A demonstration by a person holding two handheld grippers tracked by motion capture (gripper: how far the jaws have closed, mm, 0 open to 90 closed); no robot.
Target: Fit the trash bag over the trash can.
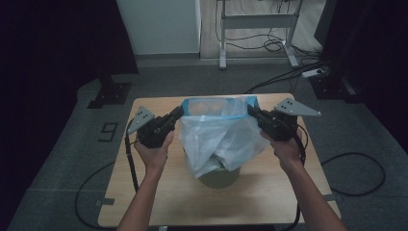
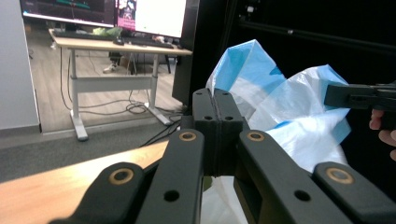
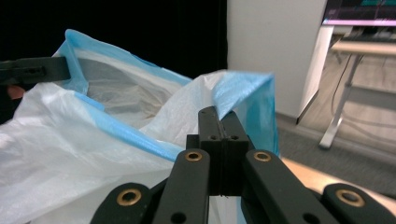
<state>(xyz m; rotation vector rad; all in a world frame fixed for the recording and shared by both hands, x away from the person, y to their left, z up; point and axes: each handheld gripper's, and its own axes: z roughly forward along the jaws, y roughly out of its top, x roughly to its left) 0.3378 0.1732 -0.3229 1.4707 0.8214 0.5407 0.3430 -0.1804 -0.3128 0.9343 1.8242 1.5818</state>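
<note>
One plastic bag point(image 1: 221, 134), one round bin point(image 1: 219, 177) under it, two tongs — left point(image 1: 179, 113), right point(image 1: 252, 111) — one surface point(image 1: 269, 192).

Left claw point(image 1: 179, 114): matte black body, two flat black link arms with brass-coloured pivot bushings and small round holes; square black jaw blocks with small screw recesses; grey three-cornered plate at the left of the frame; black cable trailing to lower left.

Right claw point(image 1: 251, 111): same build, grey plate at the right, looped black cable.

Forearms bare, no sleeves.
</note>
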